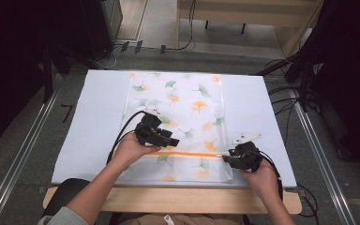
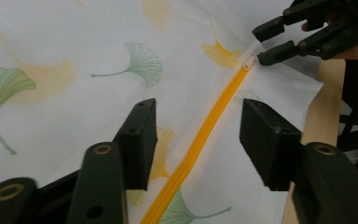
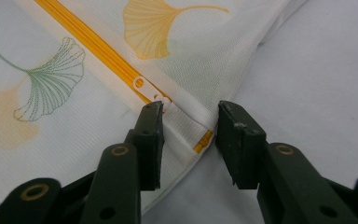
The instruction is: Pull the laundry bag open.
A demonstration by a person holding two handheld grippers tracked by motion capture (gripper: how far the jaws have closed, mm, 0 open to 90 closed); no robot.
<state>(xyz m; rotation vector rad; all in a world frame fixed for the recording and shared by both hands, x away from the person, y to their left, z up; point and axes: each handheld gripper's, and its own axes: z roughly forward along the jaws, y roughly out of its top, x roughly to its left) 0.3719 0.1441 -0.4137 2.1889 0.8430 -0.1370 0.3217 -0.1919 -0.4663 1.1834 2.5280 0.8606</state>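
A white mesh bag (image 1: 178, 108) printed with green and orange ginkgo leaves lies flat on the table. An orange zipper (image 1: 192, 153) runs across its near end. My left gripper (image 1: 171, 140) hovers over the zipper's left part, open, with the zipper (image 2: 205, 130) passing between its jaws untouched. My right gripper (image 1: 227, 158) is at the zipper's right end, open. In the right gripper view its jaws (image 3: 189, 116) straddle the bag's seam, and the white zipper pull (image 3: 142, 85) lies just beyond the left fingertip. The right gripper (image 2: 262, 45) also appears far off in the left gripper view.
A pale cloth (image 1: 98, 122) covers the table, with a wooden front edge (image 1: 168, 199) below it. Cables (image 1: 281, 101) run over the floor at the right. Metal rails (image 1: 23, 150) flank the table. A chair back (image 1: 68, 187) stands near the person's left elbow.
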